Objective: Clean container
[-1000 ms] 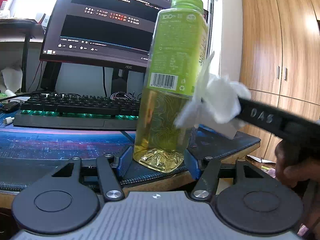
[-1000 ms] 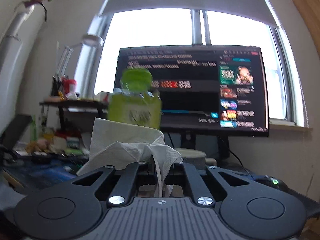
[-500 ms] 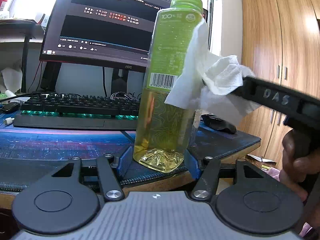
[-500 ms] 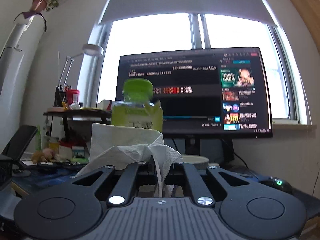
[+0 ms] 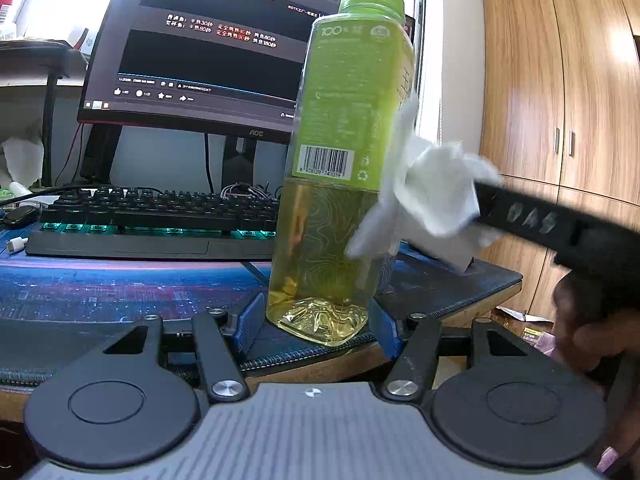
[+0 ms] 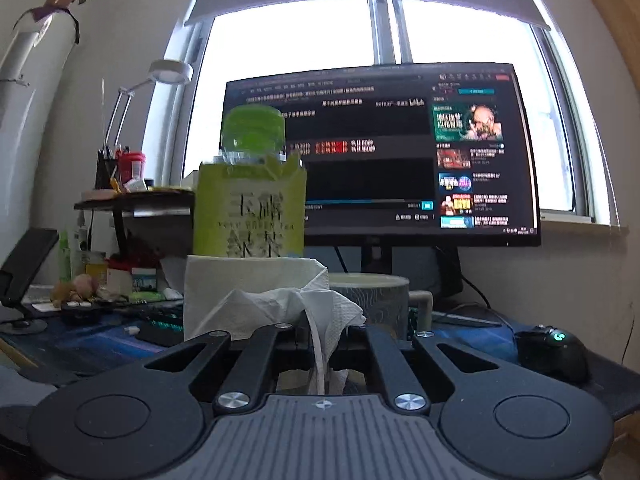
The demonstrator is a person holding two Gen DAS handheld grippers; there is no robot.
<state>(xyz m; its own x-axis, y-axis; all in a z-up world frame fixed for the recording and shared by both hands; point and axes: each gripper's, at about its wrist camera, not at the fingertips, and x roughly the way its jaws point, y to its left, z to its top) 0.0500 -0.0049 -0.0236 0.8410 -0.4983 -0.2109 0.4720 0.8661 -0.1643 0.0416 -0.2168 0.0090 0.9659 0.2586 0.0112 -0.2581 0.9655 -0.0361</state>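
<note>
A green-tea bottle (image 5: 340, 168) with a green cap and label stands upright at the desk's front edge, half full of yellow liquid. My left gripper (image 5: 318, 326) is shut on the bottle's base, blue pads on both sides. My right gripper (image 6: 320, 336) is shut on a crumpled white paper tissue (image 6: 272, 300). In the left wrist view the tissue (image 5: 428, 196) presses against the bottle's right side at mid height, below the label's edge. In the right wrist view the bottle (image 6: 250, 200) rises just behind the tissue.
A monitor (image 5: 208, 48) and a backlit keyboard (image 5: 152, 216) stand behind the bottle on a blue desk mat (image 5: 100, 284). A black mouse (image 6: 554, 354) and a round grey container (image 6: 372, 300) lie at the right. A wooden wardrobe (image 5: 560, 92) stands beyond the desk's edge.
The right gripper moved the tissue up along the bottle's right side to the label, then back down to mid height. The bottle and left gripper stayed still.
</note>
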